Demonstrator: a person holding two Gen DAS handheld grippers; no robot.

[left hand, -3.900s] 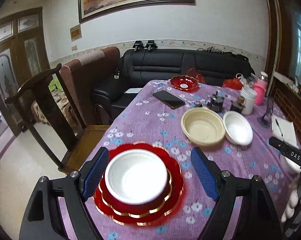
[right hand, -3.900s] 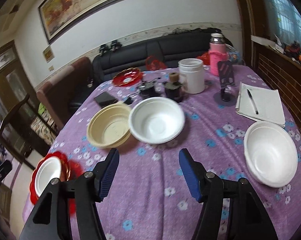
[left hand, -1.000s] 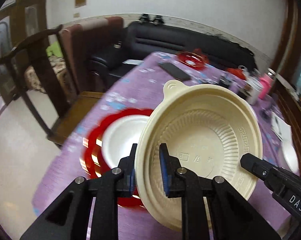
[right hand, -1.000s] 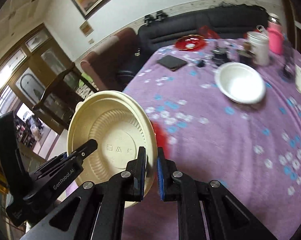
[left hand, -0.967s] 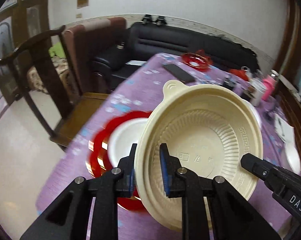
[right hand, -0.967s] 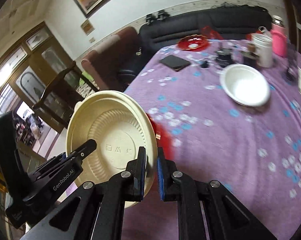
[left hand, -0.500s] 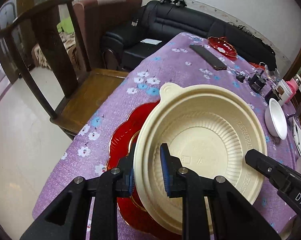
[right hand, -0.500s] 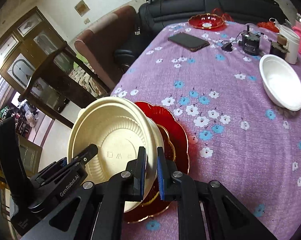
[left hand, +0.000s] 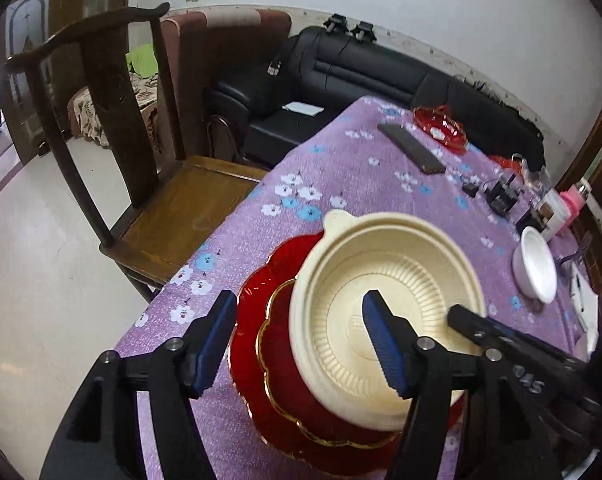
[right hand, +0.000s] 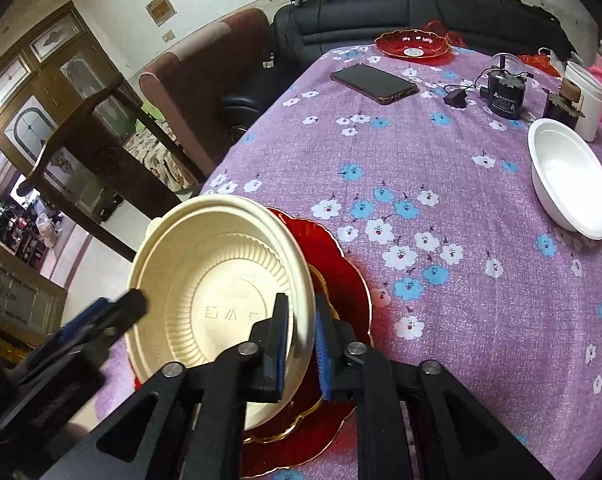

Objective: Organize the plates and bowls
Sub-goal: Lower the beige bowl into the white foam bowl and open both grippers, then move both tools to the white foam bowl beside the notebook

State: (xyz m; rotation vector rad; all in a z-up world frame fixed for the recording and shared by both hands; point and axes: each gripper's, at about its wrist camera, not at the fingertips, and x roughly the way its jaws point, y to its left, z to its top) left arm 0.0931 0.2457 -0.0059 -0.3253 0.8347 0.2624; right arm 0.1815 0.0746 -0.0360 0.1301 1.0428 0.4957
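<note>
A cream ribbed bowl (left hand: pixel 385 292) sits on the stack on the red gold-rimmed plate (left hand: pixel 269 320) at the table's near left corner. My left gripper (left hand: pixel 301 340) is open, its jaws astride the bowl's near-left rim. My right gripper (right hand: pixel 301 344) is closed to a narrow gap over the cream bowl's (right hand: pixel 217 280) right rim, above the red plate (right hand: pixel 341 280). The white bowl that sat on the plate is hidden under the cream one. Another white bowl (right hand: pixel 569 180) (left hand: pixel 535 266) lies further right on the purple flowered cloth.
A phone (right hand: pixel 375 78), a small red dish (right hand: pixel 411 44), a black jar (right hand: pixel 505 94), a white cup (right hand: pixel 585 94) and a pink bottle stand at the table's far side. A wooden chair (left hand: pixel 141 168) stands left of the table, a black sofa beyond.
The cream bowl came down onto the red plate's stack. My left gripper let go of its rim and opened wide. My right gripper stays on the rim.
</note>
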